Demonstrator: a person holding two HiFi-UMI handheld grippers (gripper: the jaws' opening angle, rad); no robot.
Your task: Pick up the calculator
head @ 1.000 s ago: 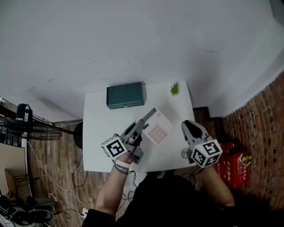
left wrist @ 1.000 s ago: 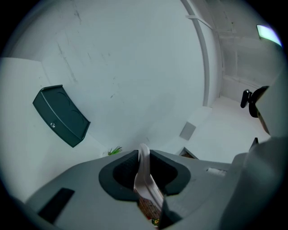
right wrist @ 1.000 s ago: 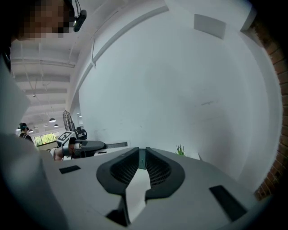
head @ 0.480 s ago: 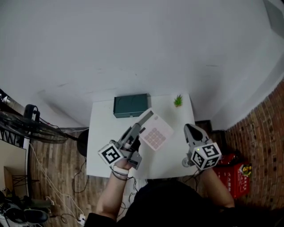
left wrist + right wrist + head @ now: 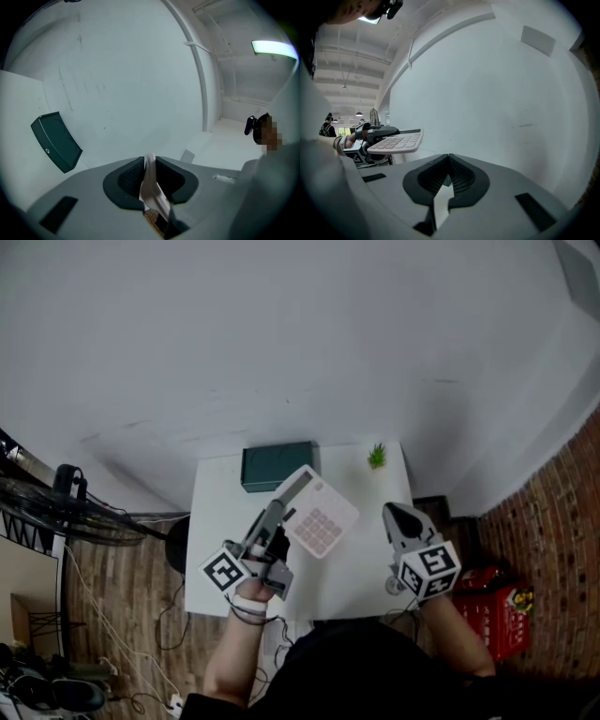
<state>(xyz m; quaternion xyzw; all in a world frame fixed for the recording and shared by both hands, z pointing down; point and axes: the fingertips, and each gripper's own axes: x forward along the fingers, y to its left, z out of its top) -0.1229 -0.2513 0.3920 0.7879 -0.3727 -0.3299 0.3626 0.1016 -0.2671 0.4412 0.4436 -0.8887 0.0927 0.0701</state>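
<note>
While the left gripper (image 5: 279, 510) clamps the calculator (image 5: 321, 517) above the table (image 5: 214, 514), right gripper (image 5: 394, 514) closed, empty

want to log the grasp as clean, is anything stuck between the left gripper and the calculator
Nothing visible. The left gripper is shut directly on the calculator, jaws pinching one edge, holding it above the white table. The green box sits apart at the table's far side.

Sparse workroom: small white table (image 5: 214, 512), wooden floor (image 5: 122, 587), fan (image 5: 66, 517).
</note>
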